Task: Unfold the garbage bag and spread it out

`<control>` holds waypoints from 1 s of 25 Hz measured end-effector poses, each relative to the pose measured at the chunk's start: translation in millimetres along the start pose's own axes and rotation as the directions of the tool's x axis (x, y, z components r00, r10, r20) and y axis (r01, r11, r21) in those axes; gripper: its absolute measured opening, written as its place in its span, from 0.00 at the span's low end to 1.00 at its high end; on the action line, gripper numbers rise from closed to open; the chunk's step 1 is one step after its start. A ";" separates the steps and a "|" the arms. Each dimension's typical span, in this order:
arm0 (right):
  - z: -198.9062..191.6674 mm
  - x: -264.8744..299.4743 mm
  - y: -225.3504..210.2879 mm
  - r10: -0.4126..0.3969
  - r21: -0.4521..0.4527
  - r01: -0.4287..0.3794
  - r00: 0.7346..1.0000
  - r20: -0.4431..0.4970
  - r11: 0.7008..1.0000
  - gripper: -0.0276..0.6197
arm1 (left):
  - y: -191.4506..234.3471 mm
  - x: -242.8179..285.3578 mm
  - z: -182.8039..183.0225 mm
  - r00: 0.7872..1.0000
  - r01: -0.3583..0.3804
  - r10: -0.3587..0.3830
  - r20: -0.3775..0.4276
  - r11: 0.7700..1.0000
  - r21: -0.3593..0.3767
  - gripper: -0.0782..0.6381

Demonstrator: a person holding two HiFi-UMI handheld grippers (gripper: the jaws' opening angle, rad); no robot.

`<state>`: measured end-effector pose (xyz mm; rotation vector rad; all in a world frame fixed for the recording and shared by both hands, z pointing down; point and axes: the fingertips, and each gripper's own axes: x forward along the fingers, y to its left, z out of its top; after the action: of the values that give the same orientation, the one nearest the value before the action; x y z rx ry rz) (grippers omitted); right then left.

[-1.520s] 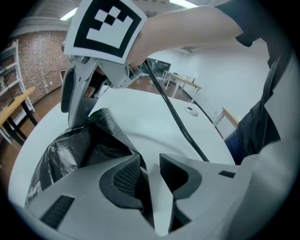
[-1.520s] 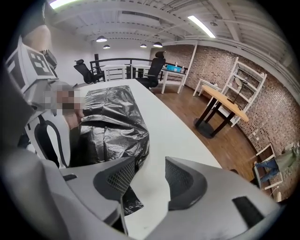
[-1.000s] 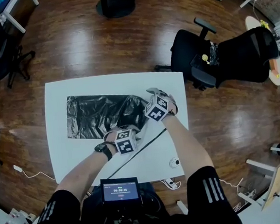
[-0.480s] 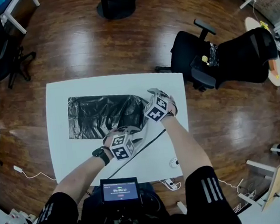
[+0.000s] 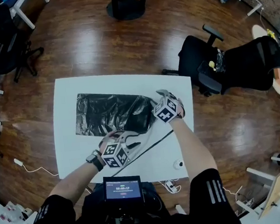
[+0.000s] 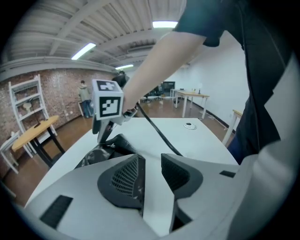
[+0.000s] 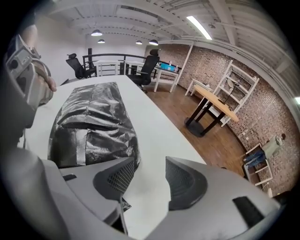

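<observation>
White desk point(image 5: 70, 156) carries the black garbage bag point(image 5: 110, 114), bunched just ahead-left of the right hand-held gripper point(image 7: 150, 171), whose jaws stand wide, pinching nothing. The left hand-held gripper point(image 6: 151, 161) is part-open, empty, clear of the bag; an unanchored pull would likely drag it, not unfold it.

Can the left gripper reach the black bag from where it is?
Probably yes. The left gripper hangs open beside the garbage bag's near edge, with only white table between them; the black cable runs off to one side.
</observation>
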<state>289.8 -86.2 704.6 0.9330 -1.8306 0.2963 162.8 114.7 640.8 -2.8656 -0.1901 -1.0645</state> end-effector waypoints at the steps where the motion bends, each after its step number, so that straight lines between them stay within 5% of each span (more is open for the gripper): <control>1: 6.1 -5.4 -1.5 -0.003 0.013 0.003 1.000 0.027 1.000 0.41 | 7.7 -7.6 -8.0 1.000 -0.030 0.030 -0.007 0.999 -0.024 0.33; 8: 81.2 -35.1 15.5 0.026 0.001 -0.027 0.980 0.195 1.000 0.41 | 71.6 -96.8 -99.9 0.957 -0.277 0.259 -0.134 0.950 -0.144 0.33; 14: 174.5 -38.3 83.1 0.167 -0.112 -0.138 0.933 0.317 0.984 0.37 | 101.3 -158.0 -169.5 0.893 -0.439 0.375 -0.247 0.845 -0.305 0.33; 18: 210.7 -21.4 153.8 0.302 -0.245 -0.234 0.907 0.293 0.941 0.32 | 94.5 -182.7 -207.9 0.867 -0.489 0.382 -0.321 0.779 -0.392 0.33; 25: 242.2 8.2 269.0 0.477 -0.425 -0.374 0.863 0.165 0.824 0.29 | 85.2 -207.2 -251.4 0.829 -0.544 0.397 -0.394 0.734 -0.406 0.33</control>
<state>-67.4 -50.3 657.5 0.2842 -2.2416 0.0813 -142.6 -17.3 692.5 -2.8300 0.9386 -1.5492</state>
